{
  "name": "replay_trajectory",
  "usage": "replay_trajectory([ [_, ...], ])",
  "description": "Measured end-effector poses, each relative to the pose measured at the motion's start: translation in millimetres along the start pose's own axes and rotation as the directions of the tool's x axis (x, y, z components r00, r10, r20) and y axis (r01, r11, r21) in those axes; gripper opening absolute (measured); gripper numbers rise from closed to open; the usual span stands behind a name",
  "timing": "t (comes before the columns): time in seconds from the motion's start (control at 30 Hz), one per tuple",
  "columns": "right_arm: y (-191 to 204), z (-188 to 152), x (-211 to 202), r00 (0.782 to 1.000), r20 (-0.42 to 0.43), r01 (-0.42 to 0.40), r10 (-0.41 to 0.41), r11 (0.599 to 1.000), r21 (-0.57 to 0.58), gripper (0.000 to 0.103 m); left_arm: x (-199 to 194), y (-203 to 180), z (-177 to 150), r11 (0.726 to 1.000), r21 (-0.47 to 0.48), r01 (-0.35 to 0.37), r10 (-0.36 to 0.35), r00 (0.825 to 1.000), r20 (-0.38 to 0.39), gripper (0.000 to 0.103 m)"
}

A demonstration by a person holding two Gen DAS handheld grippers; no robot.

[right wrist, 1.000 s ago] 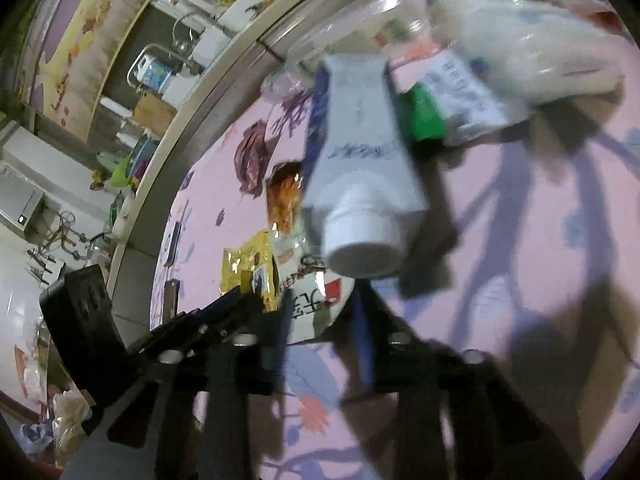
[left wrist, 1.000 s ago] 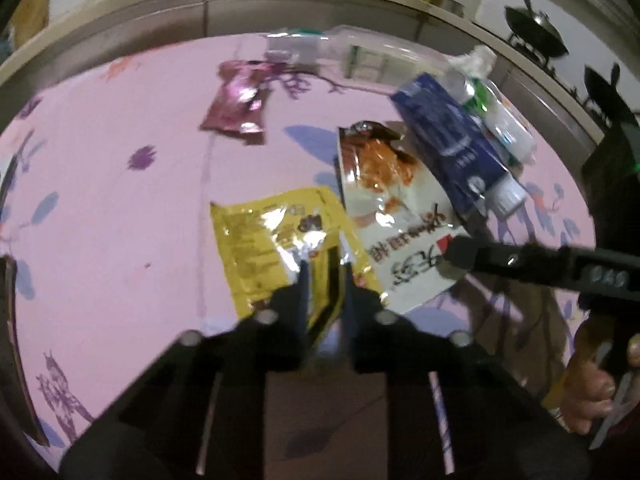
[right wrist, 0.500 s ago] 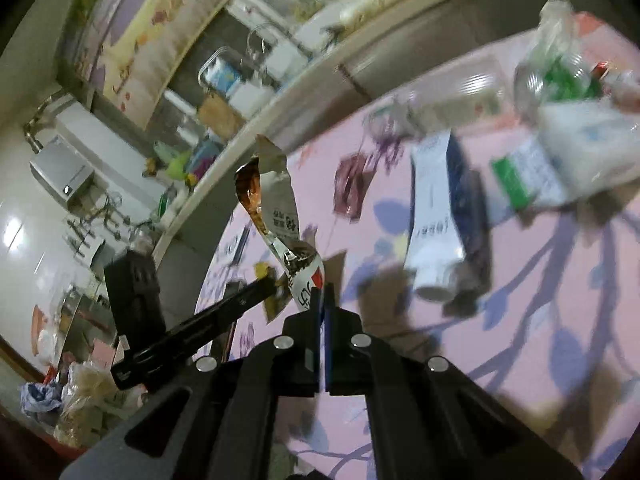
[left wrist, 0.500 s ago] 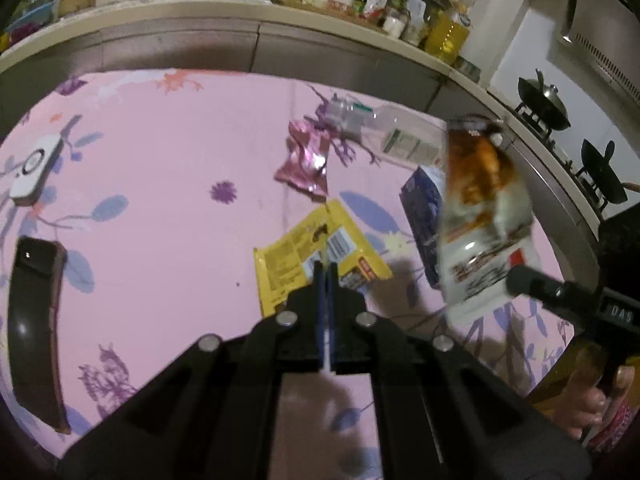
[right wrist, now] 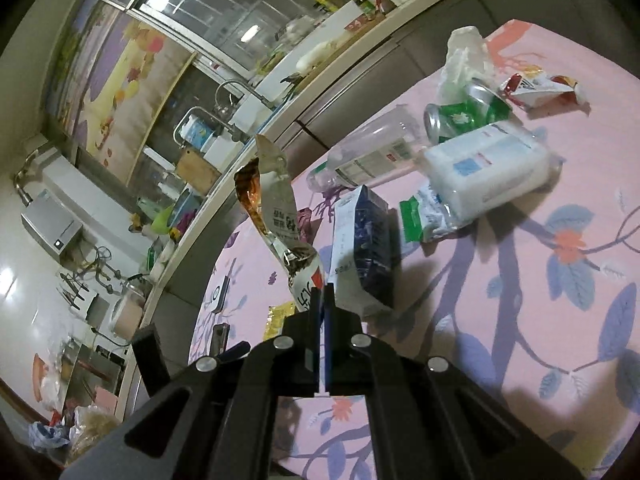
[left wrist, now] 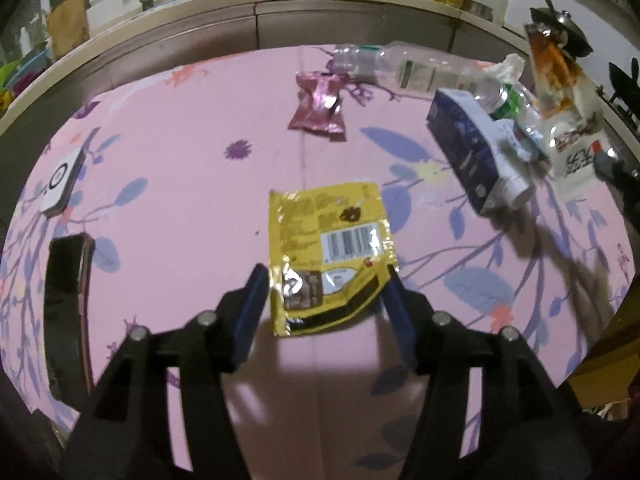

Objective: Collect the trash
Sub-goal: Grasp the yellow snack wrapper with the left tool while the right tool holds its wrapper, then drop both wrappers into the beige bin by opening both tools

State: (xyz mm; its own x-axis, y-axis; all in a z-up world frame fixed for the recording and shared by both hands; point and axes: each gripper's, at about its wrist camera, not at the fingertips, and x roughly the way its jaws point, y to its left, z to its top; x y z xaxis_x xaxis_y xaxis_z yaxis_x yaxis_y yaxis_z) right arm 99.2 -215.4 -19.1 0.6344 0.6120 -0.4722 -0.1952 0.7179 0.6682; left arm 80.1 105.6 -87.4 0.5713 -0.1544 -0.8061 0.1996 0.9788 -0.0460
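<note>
**One bag up, one bag waiting**

From the left wrist view, I see the left gripper (left wrist: 326, 280) over a pink table (left wrist: 180, 184). Its jaws are opening. A yellow bag (left wrist: 330, 240) lies flat on the table, and its near end sits between the two fingers. The pads do not press on it, so it is not held. Farther back lies a pink wrapper (left wrist: 318, 108). A clear bottle (left wrist: 400, 68) lies on its side near the far edge. A blue carton (left wrist: 468, 152) lies to the right. A phone (left wrist: 66, 312) and a white pad (left wrist: 62, 180) sit at the left side. Far right, a snack bag (left wrist: 560, 92) hangs in the air above the table.

From the right wrist view, the right gripper (right wrist: 322, 300) is pinched tight on the bottom edge of that snack bag (right wrist: 280, 220). The bag stands up from the tips and is clear of the table. Behind it I see the carton (right wrist: 360, 252), a green can (right wrist: 464, 116), a white pack (right wrist: 488, 164) and the bottle (right wrist: 372, 152), all lying close together.

I think the step now is picking up flat bags, one in each hand. The right one is done and needs to go to a bin, but I see no bin here. Next, the left hand needs to go lower and close on the yellow bag's edge. The bag is thin and flat, so the tips may slip over it.
</note>
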Motion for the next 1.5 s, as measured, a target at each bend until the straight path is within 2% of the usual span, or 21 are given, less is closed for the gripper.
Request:
replay_trajectory([
  [0.07,-1,0,1,1.000,-0.001,-0.004,0.004,1.000,0.005,0.000,4,1,-1,1.000,-0.004,-0.014,0.014,1.000,-0.008,0.056],
  [0.17,-1,-1,1,1.000,-0.001,-0.005,0.005,1.000,0.005,0.000,9,1,-1,1.000,0.003,-0.028,0.028,0.999,-0.018,0.065],
  [0.27,0,0,0,1.000,0.003,0.000,0.000,1.000,0.005,0.000,6,18,4,0.996,-0.075,0.042,-0.045,0.999,-0.029,0.065],
  [0.37,-2,-1,-3,1.000,0.010,0.001,-0.001,1.000,0.007,0.000,-3,43,11,0.974,-0.174,0.141,-0.144,0.990,-0.003,0.069],
  [0.47,-4,-1,-1,1.000,0.006,-0.001,0.001,1.000,0.011,0.000,-2,58,17,0.956,-0.235,0.174,-0.179,0.984,0.003,0.070],
  [0.63,-2,-3,-1,1.000,-0.002,0.004,-0.004,1.000,0.001,0.000,27,69,15,0.916,-0.334,0.222,-0.257,0.964,-0.067,0.070],
  [0.77,-1,-2,-2,1.000,0.004,0.009,-0.009,1.000,0.005,0.000,28,49,19,0.947,-0.267,0.178,-0.199,0.979,-0.052,0.070],
  [0.8,-1,-2,-2,1.000,0.004,0.010,-0.010,1.000,0.005,0.000,30,45,20,0.952,-0.254,0.168,-0.188,0.981,-0.054,0.060],
  [0.83,-1,-3,-1,1.000,0.003,0.010,-0.010,1.000,0.003,0.000,32,39,21,0.965,-0.228,0.129,-0.146,0.987,-0.060,0.045],
  [0.87,0,-3,-1,1.000,0.002,0.010,-0.010,1.000,0.002,0.000,35,34,23,0.976,-0.199,0.089,-0.104,0.992,-0.066,0.034],
  [0.9,1,-3,-1,1.000,0.002,0.010,-0.010,1.000,0.002,0.000,37,32,24,0.978,-0.188,0.086,-0.102,0.992,-0.075,0.011],
  [0.93,1,-3,-1,1.000,0.002,0.009,-0.009,1.000,0.003,0.000,39,30,25,0.975,-0.193,0.112,-0.130,0.988,-0.087,0.005],
  [1.03,1,-4,-2,1.000,0.008,0.011,-0.011,1.000,0.003,0.000,37,25,28,0.973,-0.195,0.121,-0.140,0.987,-0.083,0.000],
  [1.23,-6,-1,-11,0.999,0.041,0.013,-0.014,1.000,0.019,0.000,9,11,39,0.950,-0.200,0.240,-0.249,0.968,-0.020,0.000],
  [1.43,-31,6,-43,0.988,0.143,0.053,-0.061,0.997,0.063,0.000,-31,-39,77,0.931,-0.087,0.354,-0.350,0.935,0.060,0.000],
  [1.5,-48,9,-58,0.979,0.181,0.072,-0.089,0.993,0.094,0.000,-38,-69,96,0.915,-0.019,0.403,-0.401,0.913,0.073,0.000],
])
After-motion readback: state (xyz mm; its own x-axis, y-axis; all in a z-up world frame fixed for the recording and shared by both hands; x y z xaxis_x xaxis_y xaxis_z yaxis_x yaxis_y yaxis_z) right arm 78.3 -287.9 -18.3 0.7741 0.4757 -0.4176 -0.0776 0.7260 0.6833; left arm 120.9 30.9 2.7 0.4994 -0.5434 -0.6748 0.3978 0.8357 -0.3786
